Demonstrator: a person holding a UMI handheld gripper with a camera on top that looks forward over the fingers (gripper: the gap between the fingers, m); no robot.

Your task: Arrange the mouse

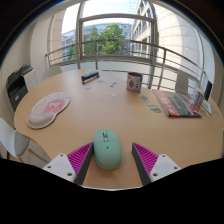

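Note:
A mint-green mouse (pixel 107 147) sits on the round wooden table (pixel 100 105), between my two fingers with a gap at each side. My gripper (pixel 112 160) is open, and its magenta pads (pixel 80 158) flank the mouse left and right. A pink and white mouse pad (pixel 47 108) lies farther off to the left on the table, well beyond the left finger.
A keyboard (pixel 176 103) lies at the far right of the table. A small box (pixel 134 82) and a dark object (pixel 90 76) stand at the far side. A black chair (pixel 18 85) is at the left, and a railing and windows lie beyond.

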